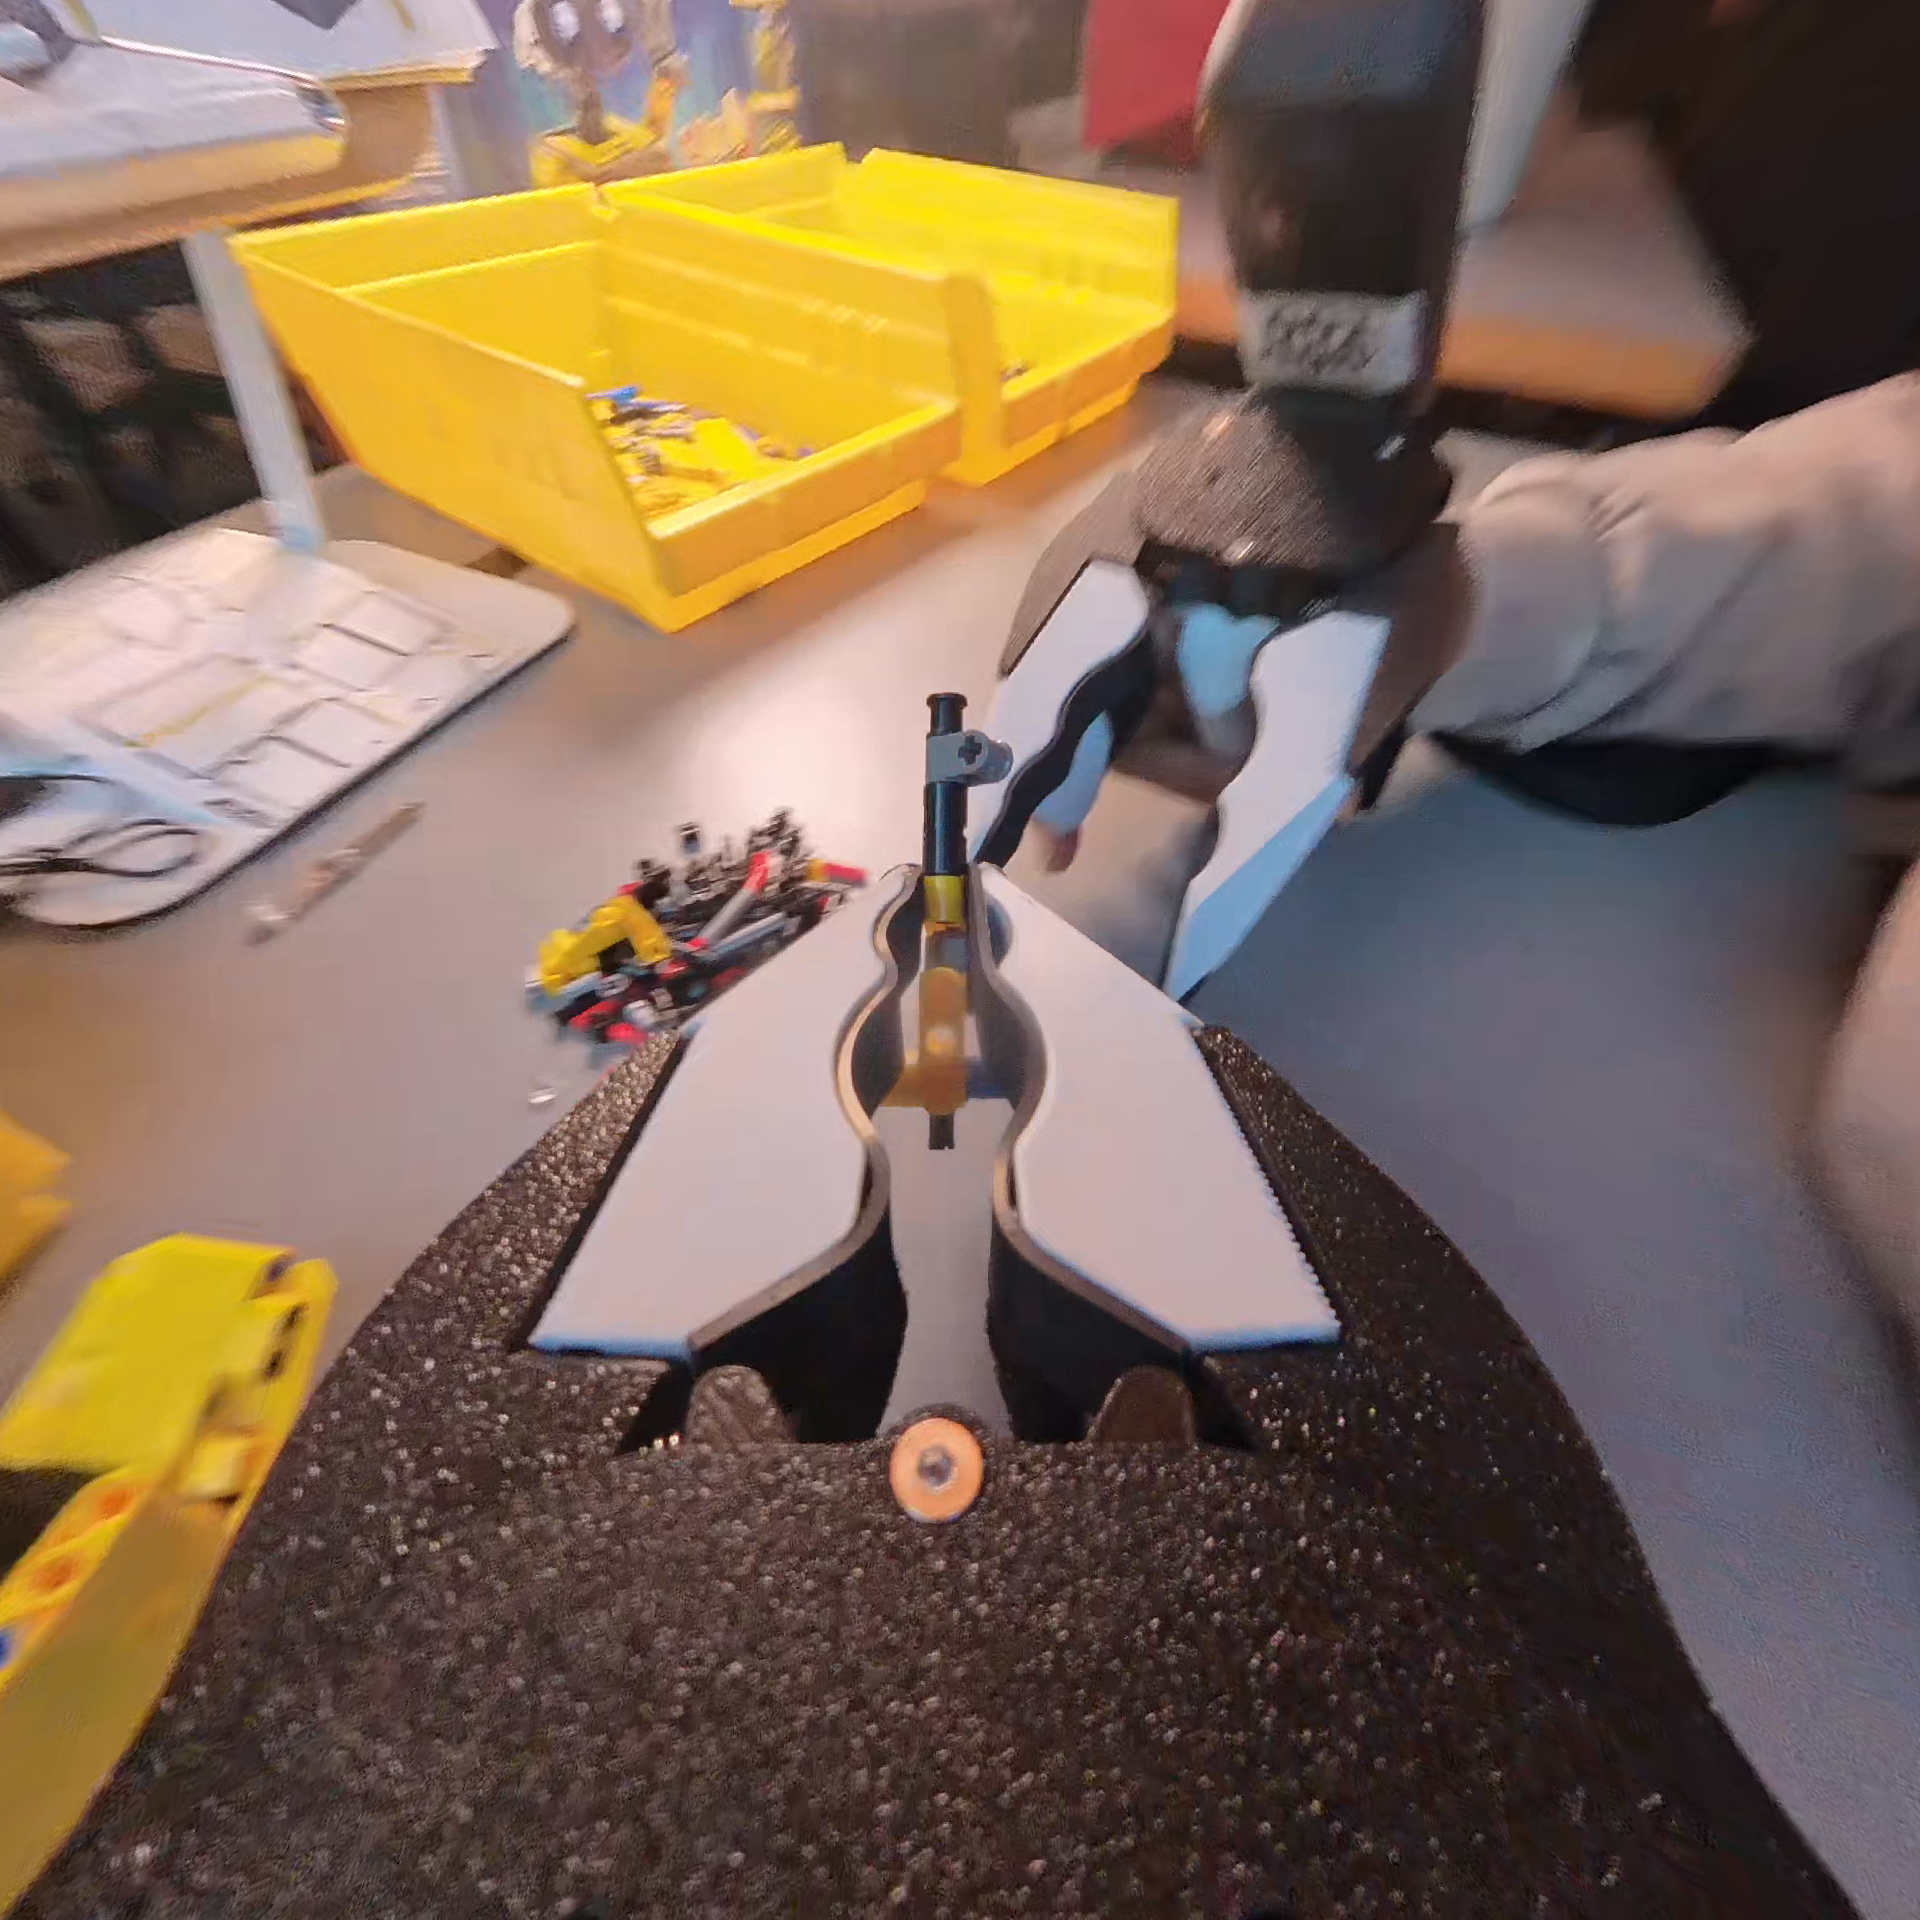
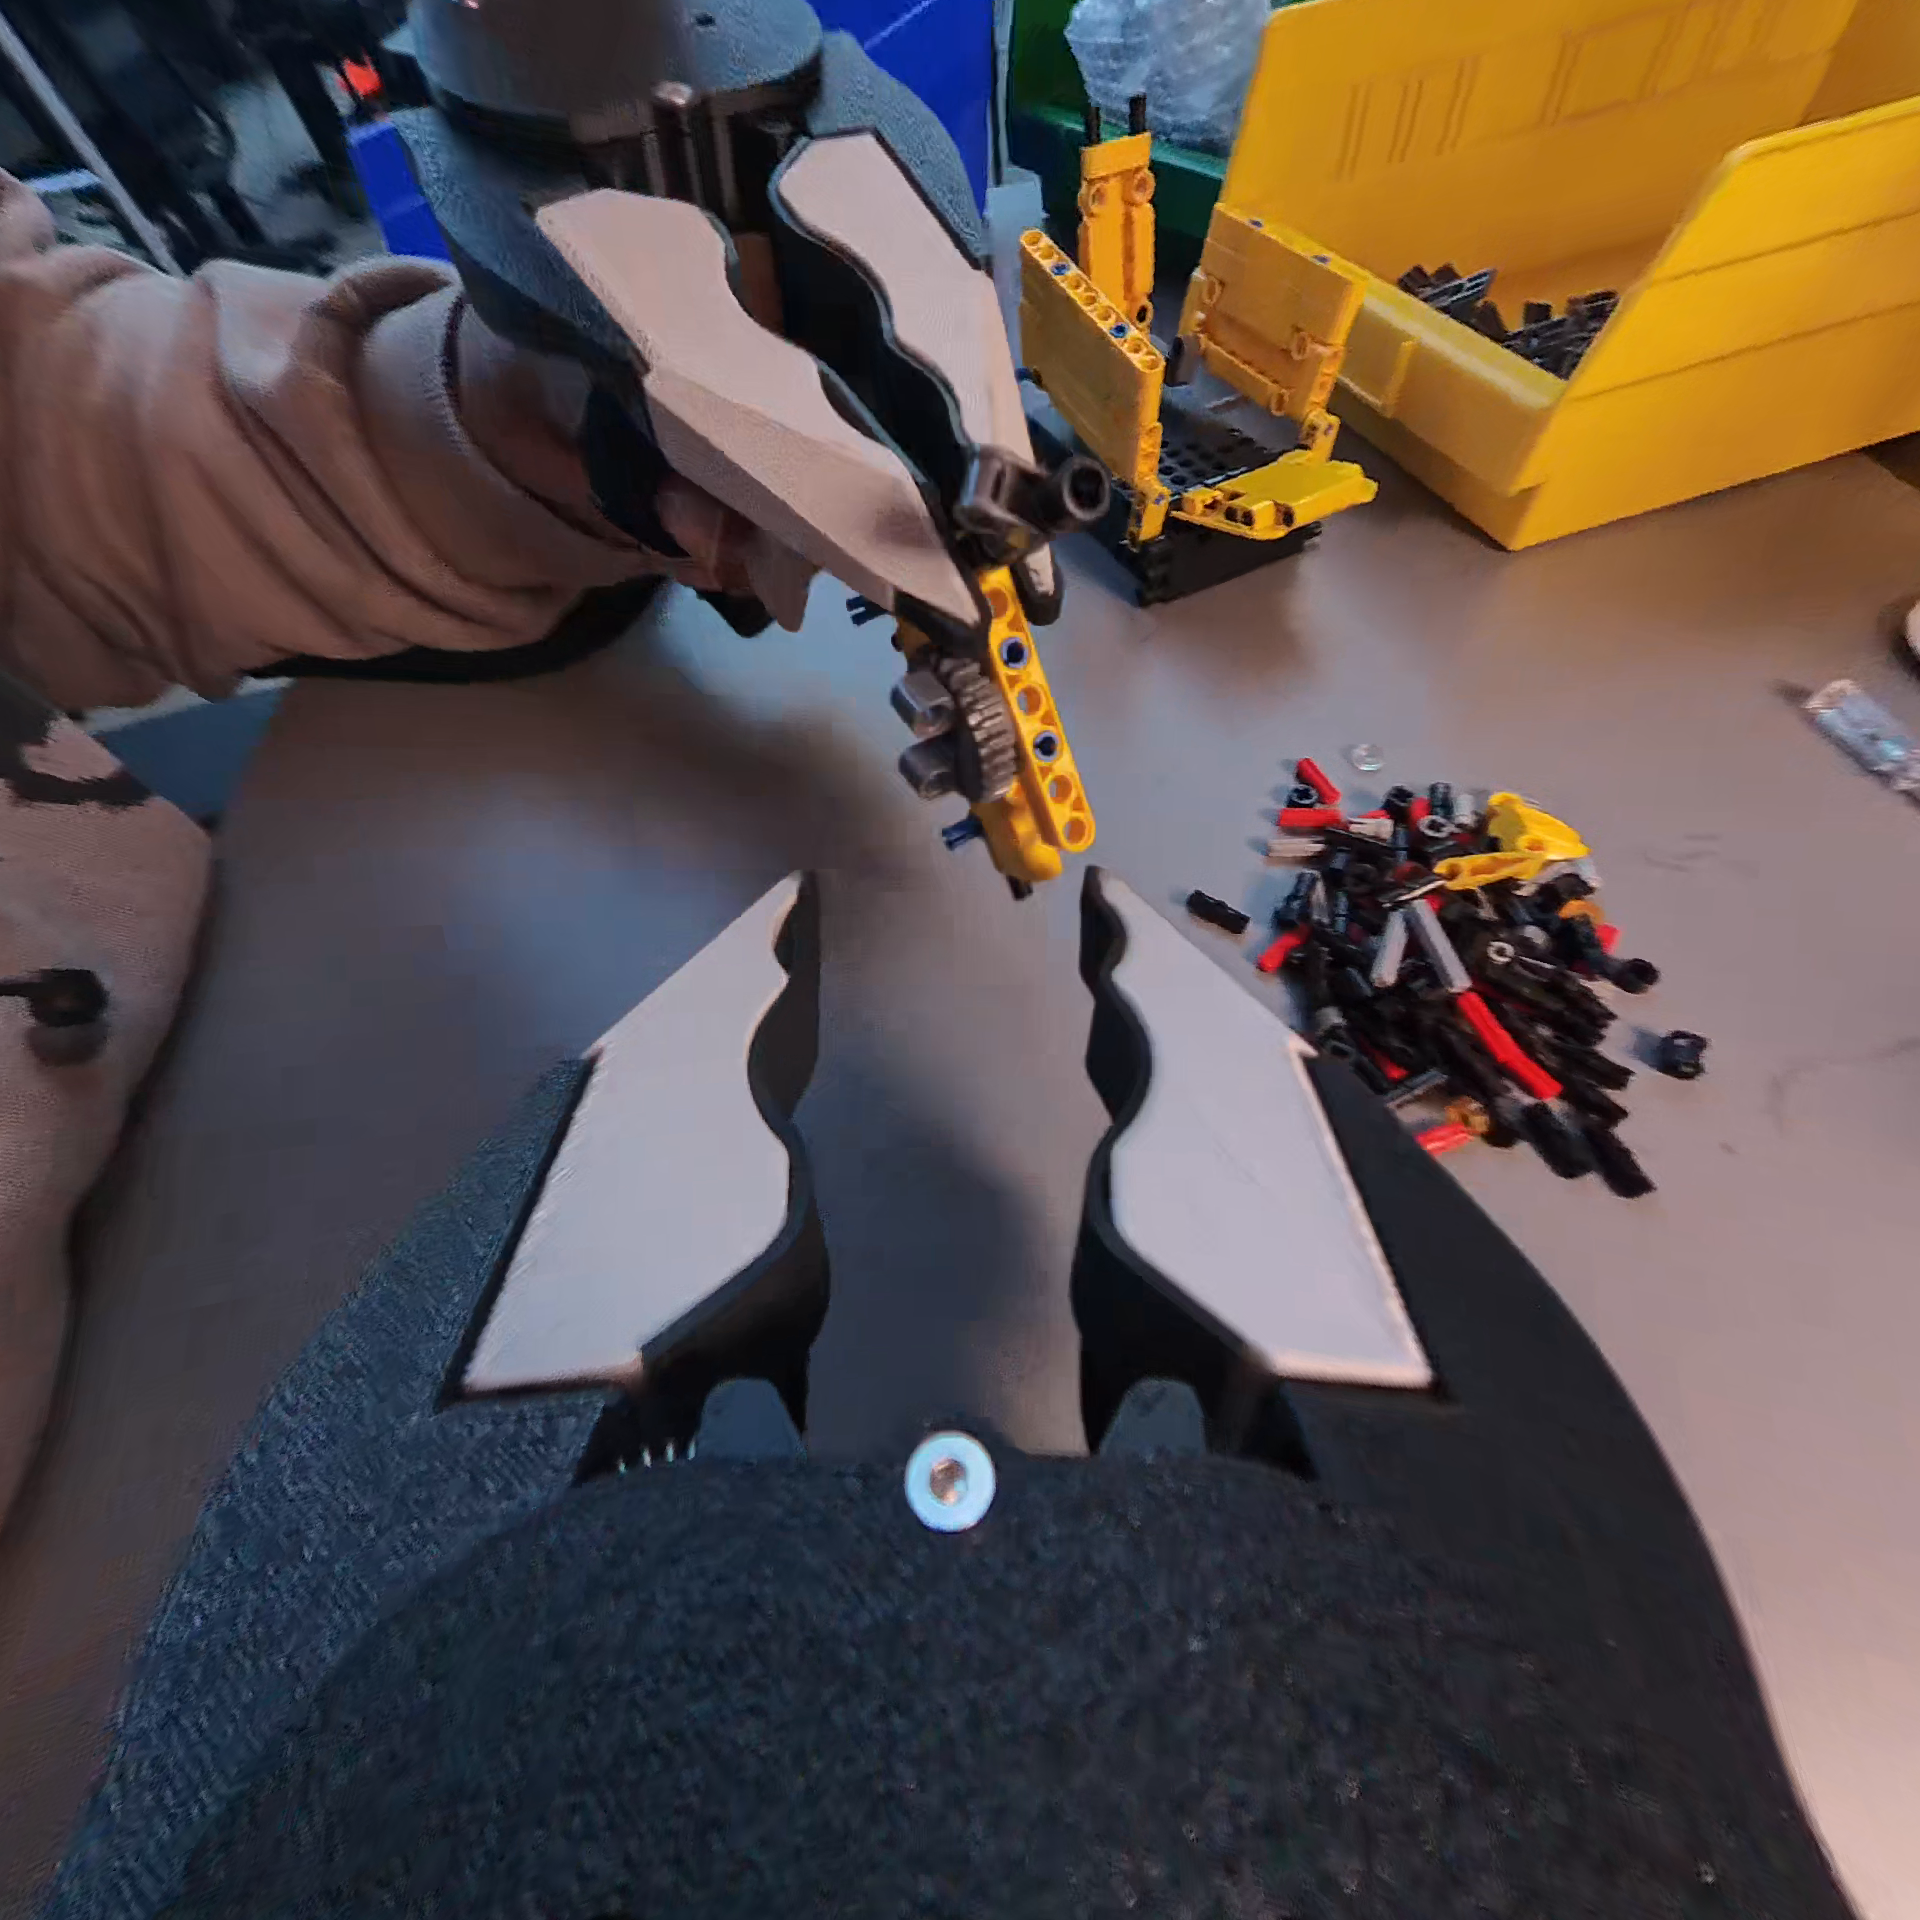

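Brick sub-assembly point(image 2: 1023, 727): yellow holed beam, dark gear, black axle; pinched at its upper end between closed fingers of left gripper point(image 1: 948, 883), held above grey table point(image 2: 623, 790). Probably light and rigid, yet press-fit joints liable to pop apart; best gripped across beam flats, clear of gear. Right gripper point(image 2: 948, 894) just below, fingers spread wide, holding nothing. Beyond: loose parts pile point(image 2: 1455, 966), half-built yellow model point(image 2: 1205, 416), yellow bins point(image 2: 1683, 312).

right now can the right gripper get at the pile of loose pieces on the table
Probably yes. The right gripper is open and empty, and the pile of loose pieces lies just to its right on bare table, with nothing between. The left gripper, shut on the yellow beam assembly, sits ahead, not across that path.
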Demonstrator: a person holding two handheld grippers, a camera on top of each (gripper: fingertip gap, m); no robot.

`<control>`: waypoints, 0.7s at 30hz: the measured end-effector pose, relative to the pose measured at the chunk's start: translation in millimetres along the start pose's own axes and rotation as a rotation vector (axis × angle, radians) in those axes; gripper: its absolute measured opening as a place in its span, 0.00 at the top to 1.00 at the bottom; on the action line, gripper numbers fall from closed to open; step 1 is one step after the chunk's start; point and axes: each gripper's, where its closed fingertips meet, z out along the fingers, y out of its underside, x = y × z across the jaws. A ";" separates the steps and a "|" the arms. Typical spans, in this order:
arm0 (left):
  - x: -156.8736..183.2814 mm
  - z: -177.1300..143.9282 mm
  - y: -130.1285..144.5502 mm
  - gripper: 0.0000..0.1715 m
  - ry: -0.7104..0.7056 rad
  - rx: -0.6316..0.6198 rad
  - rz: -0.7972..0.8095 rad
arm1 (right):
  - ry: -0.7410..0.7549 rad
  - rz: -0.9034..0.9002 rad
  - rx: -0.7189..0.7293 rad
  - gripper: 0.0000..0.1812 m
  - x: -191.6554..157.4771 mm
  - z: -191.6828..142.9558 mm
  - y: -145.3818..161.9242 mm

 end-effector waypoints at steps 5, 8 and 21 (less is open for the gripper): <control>-13.9 2.0 15.6 0.96 -0.190 -0.147 0.203 | 0.045 -0.083 0.128 0.72 2.4 -15.1 -32.0; -11.6 5.3 20.6 0.96 -0.210 -0.186 0.280 | 0.051 -0.085 0.203 0.75 -1.1 -21.1 -49.7; -7.6 7.2 22.9 0.96 -0.210 -0.199 0.327 | 0.094 -0.084 0.223 0.85 3.7 -26.4 -53.1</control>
